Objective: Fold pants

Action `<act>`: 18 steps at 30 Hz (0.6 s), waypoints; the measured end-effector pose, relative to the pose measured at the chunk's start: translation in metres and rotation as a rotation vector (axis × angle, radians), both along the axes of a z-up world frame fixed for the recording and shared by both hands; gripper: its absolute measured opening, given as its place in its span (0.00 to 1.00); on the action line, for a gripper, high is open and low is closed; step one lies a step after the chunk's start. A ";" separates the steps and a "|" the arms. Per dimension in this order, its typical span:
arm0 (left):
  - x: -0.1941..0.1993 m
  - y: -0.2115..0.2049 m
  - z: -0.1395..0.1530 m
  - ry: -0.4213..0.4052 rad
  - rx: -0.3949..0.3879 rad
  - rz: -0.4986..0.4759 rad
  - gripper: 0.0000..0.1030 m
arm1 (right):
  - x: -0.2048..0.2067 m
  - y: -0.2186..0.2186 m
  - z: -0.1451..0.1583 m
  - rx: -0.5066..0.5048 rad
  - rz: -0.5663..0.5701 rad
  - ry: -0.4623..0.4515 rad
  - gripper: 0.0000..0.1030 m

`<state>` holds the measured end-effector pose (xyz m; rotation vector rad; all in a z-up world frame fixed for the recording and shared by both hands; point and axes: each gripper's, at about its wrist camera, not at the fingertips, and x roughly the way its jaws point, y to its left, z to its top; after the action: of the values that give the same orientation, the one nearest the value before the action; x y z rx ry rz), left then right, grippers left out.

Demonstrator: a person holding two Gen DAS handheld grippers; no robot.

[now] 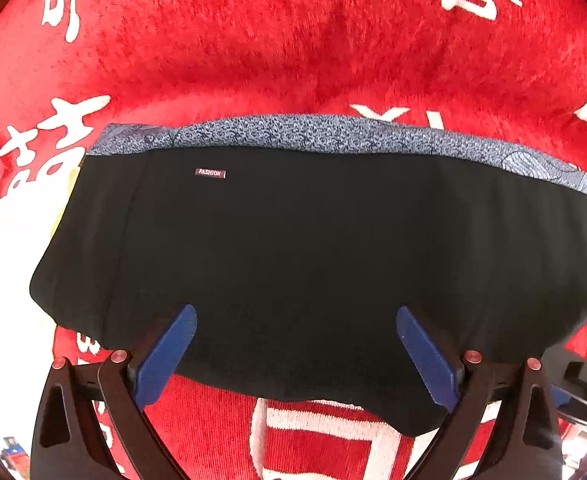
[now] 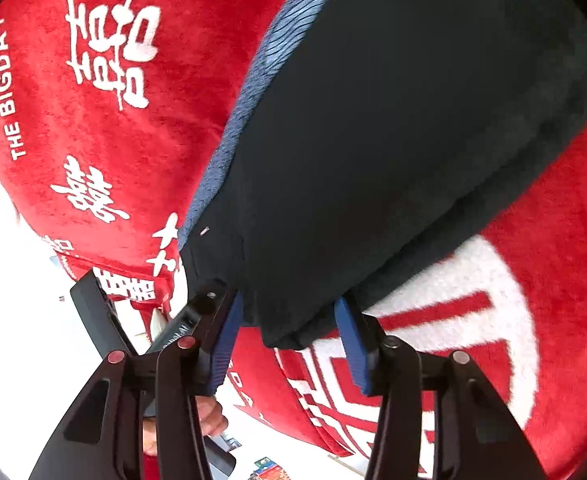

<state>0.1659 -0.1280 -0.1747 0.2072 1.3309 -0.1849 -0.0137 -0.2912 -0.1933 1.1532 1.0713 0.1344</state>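
Note:
Black pants [image 1: 293, 240], folded into a wide band with a small "FASHION" label, lie on a blue patterned garment [image 1: 313, 132] whose edge shows along the far side. My left gripper [image 1: 295, 316] points down over the near edge of the pants, open wide, and its blue pads [image 1: 165, 356] hold nothing. In the right wrist view the near corner of the black pants [image 2: 393, 140] sits between the fingers of my right gripper [image 2: 288, 300]. Its jaws stand half apart. The pads [image 2: 223, 344] lie against the corner's two edges, and the cloth does not look squeezed.
A red plush blanket [image 1: 253, 52] with white characters covers the surface under the clothes. In the right wrist view, part of the left gripper's body [image 2: 93, 312] and a hand [image 2: 209, 416] are close on the left. The blanket's edge [image 2: 317, 436] drops to a white floor.

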 end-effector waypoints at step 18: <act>-0.052 -0.019 -0.034 -0.161 0.105 -0.177 0.98 | -0.007 0.010 -0.008 -0.151 0.032 0.089 0.09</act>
<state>0.1136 -0.1468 -0.2085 0.4212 1.1624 -0.2430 -0.0204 -0.2812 -0.2009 1.0136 1.1592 0.0264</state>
